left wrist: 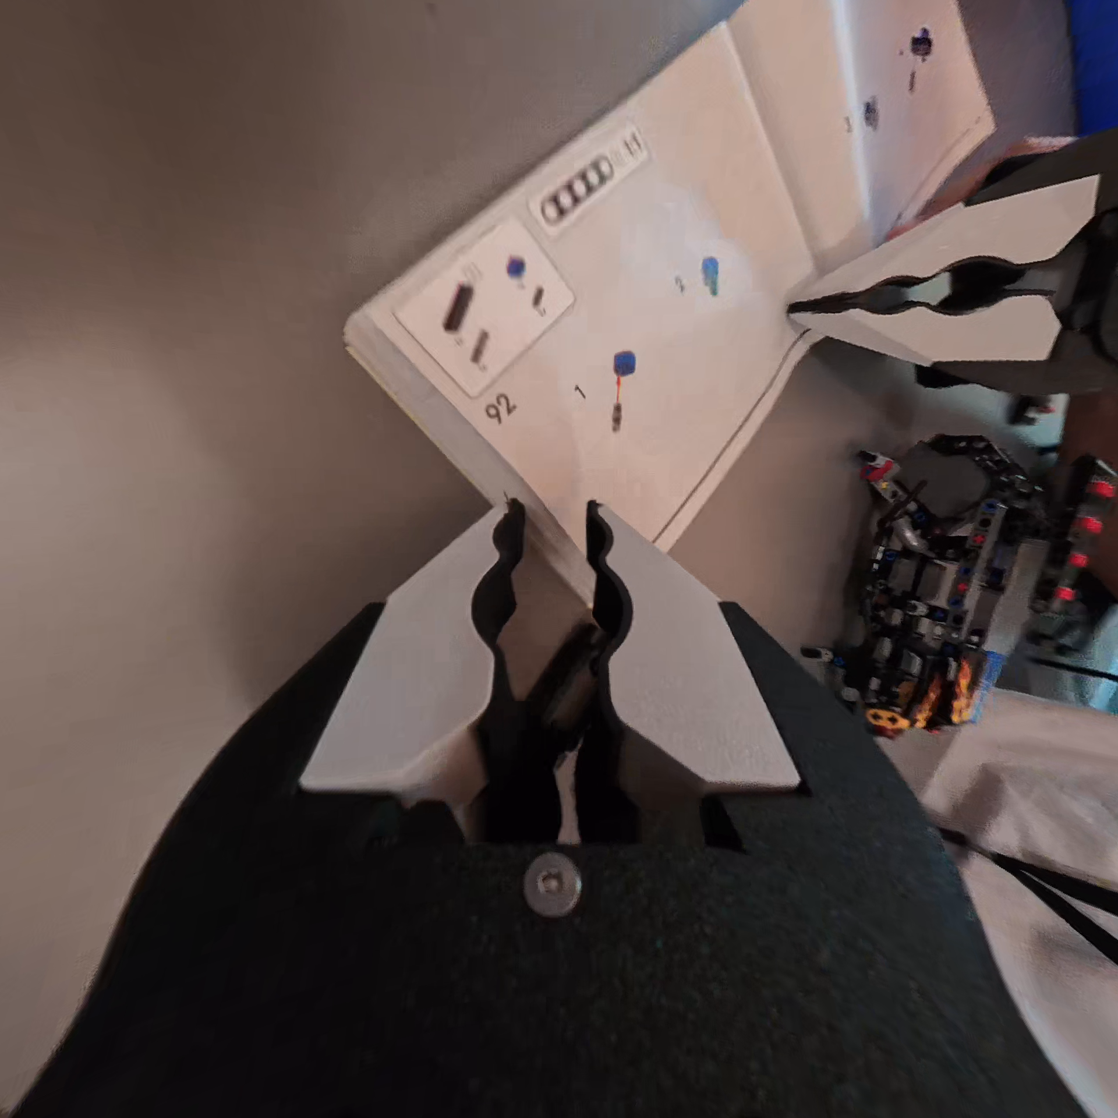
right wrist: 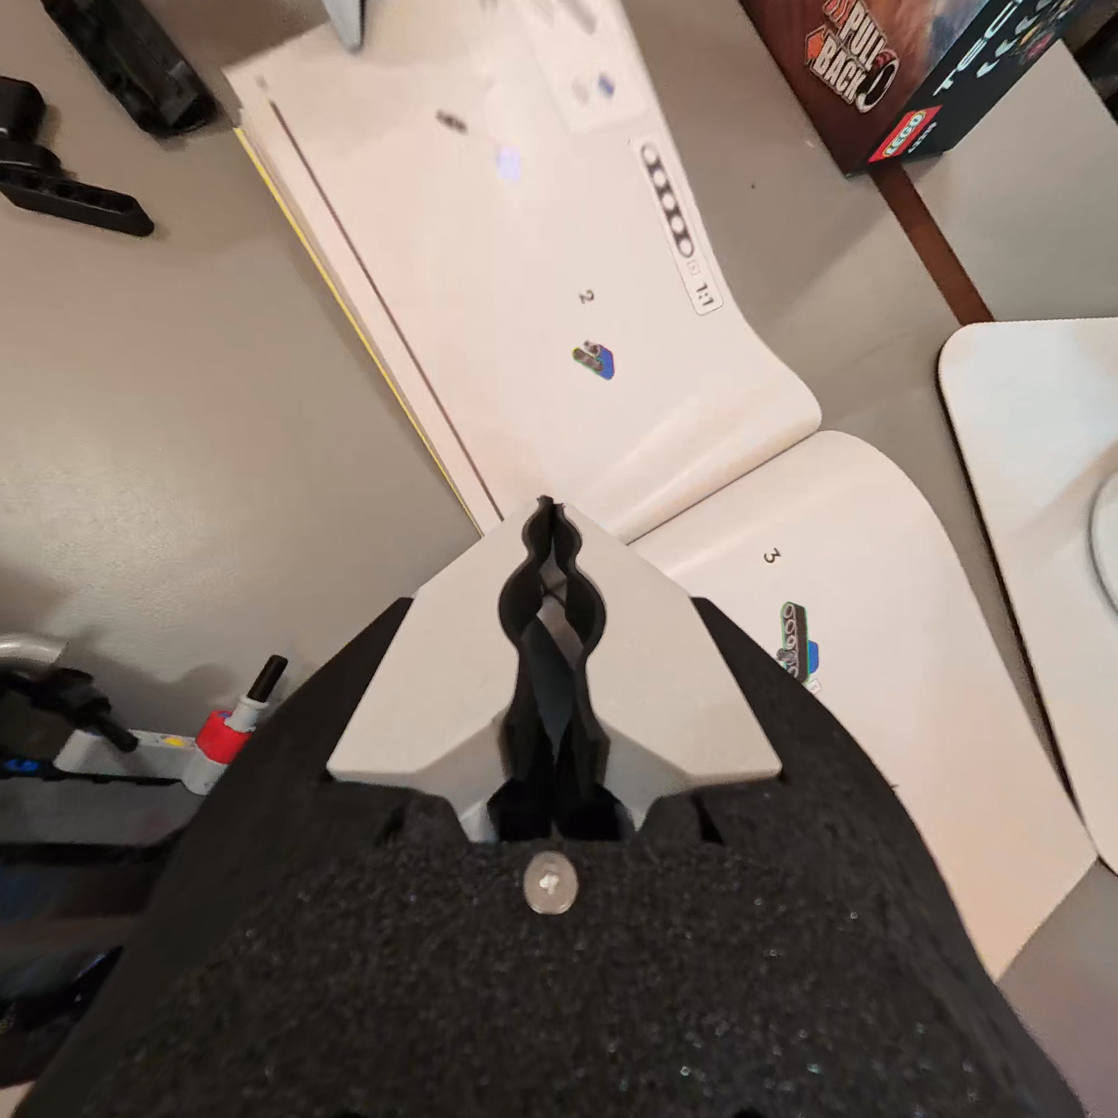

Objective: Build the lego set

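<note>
The open instruction booklet lies on the grey table and also shows in the right wrist view. My left gripper hovers at the booklet's near corner. Its fingers stand a little apart, with a black lego piece wedged deep between them. My right gripper is shut, its tips at the booklet's near edge by the fold. I cannot tell whether it pinches paper. It shows side-on in the left wrist view. The part-built black and grey lego model stands to the right of the booklet.
Part of the model with a red piece lies at the right view's lower left. Loose black lego pieces lie at its upper left. The lego box stands top right. A white board lies at the right.
</note>
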A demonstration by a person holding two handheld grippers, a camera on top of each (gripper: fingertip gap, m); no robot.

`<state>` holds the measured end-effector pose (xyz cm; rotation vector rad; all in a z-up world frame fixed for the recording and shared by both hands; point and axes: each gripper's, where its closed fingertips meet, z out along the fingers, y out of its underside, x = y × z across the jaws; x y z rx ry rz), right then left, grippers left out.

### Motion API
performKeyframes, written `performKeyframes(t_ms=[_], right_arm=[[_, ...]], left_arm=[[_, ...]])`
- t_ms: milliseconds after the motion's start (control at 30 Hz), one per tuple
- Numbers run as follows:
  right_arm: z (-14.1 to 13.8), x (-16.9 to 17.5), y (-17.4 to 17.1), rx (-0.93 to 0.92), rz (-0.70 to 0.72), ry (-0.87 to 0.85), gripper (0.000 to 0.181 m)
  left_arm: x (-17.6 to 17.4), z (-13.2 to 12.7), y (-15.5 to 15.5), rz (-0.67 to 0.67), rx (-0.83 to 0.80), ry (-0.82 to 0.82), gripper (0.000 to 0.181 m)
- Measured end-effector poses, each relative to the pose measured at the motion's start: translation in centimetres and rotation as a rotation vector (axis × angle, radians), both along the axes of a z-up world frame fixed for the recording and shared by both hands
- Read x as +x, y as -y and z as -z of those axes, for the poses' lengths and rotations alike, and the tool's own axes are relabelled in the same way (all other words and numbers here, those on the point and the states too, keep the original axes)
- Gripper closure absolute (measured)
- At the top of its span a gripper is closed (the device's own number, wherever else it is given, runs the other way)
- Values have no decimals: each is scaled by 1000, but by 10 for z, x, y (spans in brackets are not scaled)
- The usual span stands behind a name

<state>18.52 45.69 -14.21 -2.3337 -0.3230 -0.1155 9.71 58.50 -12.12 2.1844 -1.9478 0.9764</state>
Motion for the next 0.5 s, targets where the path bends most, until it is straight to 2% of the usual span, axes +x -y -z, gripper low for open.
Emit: performKeyframes(t_ms=[100,167,200,300,367,500], right_arm=[[1,0,1,2,-13,-28,181],[1,0,1,0,-17,-19,181],[1,0,1,-4,-20,-5,181],[1,2,2,-36,-35,56,181],[1,5,6,-63,-38,89,181],[1,9,12,-56,-38,46,181]], left_arm=[[17,-38,-27,-46,241,185,158],[38,-68,-13,8,319,332,158],[48,-70,2,74,352,353,163],[85,-50,55,257,390,350,181],[110,-26,85,323,359,311,181],[144,7,106,343,325,262,181]])
